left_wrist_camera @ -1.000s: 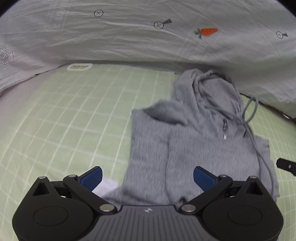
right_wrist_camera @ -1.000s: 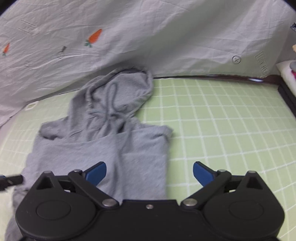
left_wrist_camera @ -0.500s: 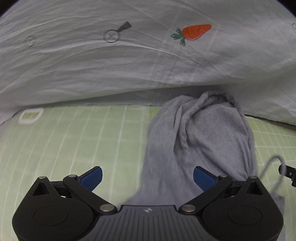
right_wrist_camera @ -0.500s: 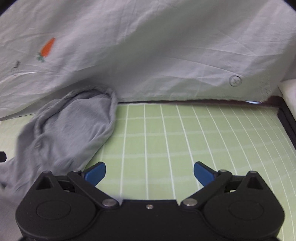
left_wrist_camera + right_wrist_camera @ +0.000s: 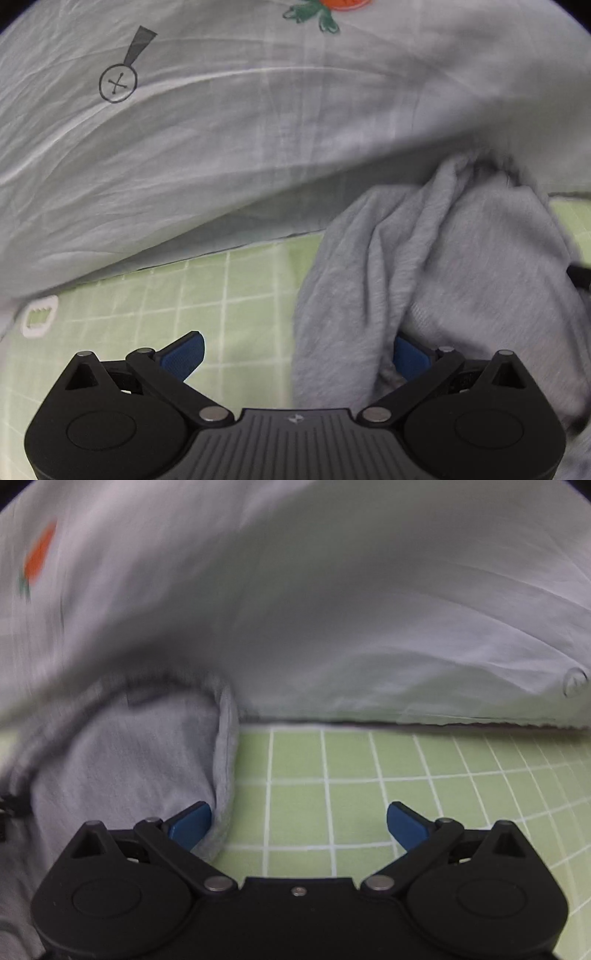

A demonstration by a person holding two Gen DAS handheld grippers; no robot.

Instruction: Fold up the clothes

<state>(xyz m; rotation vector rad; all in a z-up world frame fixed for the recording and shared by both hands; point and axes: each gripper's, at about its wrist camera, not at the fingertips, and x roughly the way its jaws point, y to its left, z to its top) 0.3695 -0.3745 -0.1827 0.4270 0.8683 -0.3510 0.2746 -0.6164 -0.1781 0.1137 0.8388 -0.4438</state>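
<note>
Pale carrot-print sheet point(image 5: 258, 155) bulges across the back, walling off the green grid mat point(image 5: 221, 295) — the grey hoodie point(image 5: 443, 277) lies bunched on the mat against it. Left tongs point(image 5: 295, 354) spread wide, low over the hood's left edge, fabric draping the right pad. Right tongs point(image 5: 299, 825) wide too, left pad touching the hoodie's right edge

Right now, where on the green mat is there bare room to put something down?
Bare green mat lies right of the grey hoodie, bounded behind by the white sheet. A smaller bare patch sits left of the hoodie, near a white tag. The hood area is crowded: both open grippers, left and right, straddle its edges.
</note>
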